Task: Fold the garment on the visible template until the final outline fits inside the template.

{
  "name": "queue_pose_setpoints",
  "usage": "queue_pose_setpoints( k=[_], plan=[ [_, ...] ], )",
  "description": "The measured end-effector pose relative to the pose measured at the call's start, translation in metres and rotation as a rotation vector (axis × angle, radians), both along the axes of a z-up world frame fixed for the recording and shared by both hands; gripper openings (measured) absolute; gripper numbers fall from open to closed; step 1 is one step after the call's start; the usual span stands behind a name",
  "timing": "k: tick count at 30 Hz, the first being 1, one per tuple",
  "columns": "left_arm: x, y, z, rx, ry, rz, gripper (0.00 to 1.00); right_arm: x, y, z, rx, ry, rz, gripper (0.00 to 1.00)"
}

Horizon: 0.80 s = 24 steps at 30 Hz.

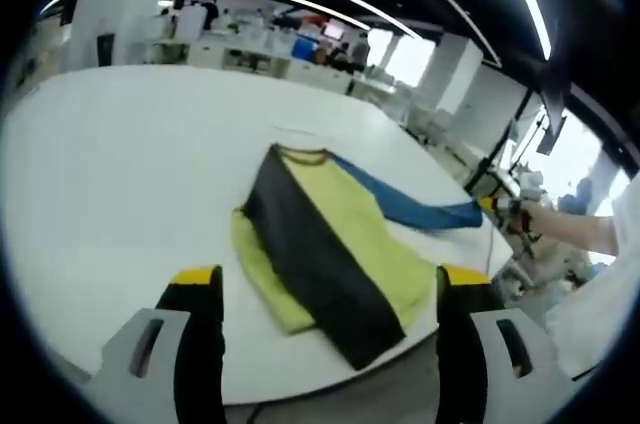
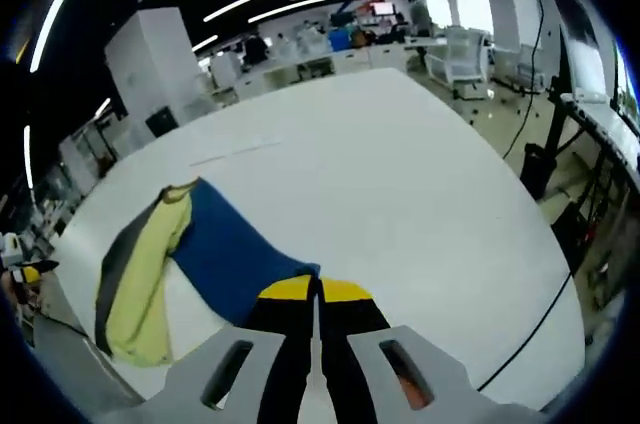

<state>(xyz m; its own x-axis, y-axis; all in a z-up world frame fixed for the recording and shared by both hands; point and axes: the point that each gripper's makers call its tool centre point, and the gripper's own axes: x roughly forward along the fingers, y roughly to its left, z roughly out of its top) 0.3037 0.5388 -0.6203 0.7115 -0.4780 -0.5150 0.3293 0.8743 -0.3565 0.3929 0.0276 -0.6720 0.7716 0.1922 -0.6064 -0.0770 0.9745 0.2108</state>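
Garment spread on a white desk, one sleeve pulled out by the right hand-held gripper.

No writing or brand can be read anywhere. The desk (image 1: pixel 120 174) is large, white and round-edged, taking up the middle of both views. The garment (image 1: pixel 330 244) lies at centre in the left gripper view, yellow-green with a broad dark band; its long axis runs from the collar at upper left down to the hem at lower right, near the desk's edge. Its blue sleeve (image 1: pixel 420 209) stretches right to the right hand-held gripper (image 1: pixel 497 206), which is clamped on the sleeve end. In the right gripper view that gripper (image 2: pixel 317 289) has its jaws pressed together on the sleeve at lower centre. The left hand-held gripper (image 1: pixel 328 279) has its jaws spread wide, holding nothing, in the lower frame.
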Motion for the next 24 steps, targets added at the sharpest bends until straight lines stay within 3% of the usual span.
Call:
queue_pose_setpoints(
  k=[24],
  plan=[
    [0.02,-0.01,-0.004,0.016,0.028,-0.006,0.85,0.032,-0.056,-0.037,-0.058,0.073,-0.023,0.02]
  ],
)
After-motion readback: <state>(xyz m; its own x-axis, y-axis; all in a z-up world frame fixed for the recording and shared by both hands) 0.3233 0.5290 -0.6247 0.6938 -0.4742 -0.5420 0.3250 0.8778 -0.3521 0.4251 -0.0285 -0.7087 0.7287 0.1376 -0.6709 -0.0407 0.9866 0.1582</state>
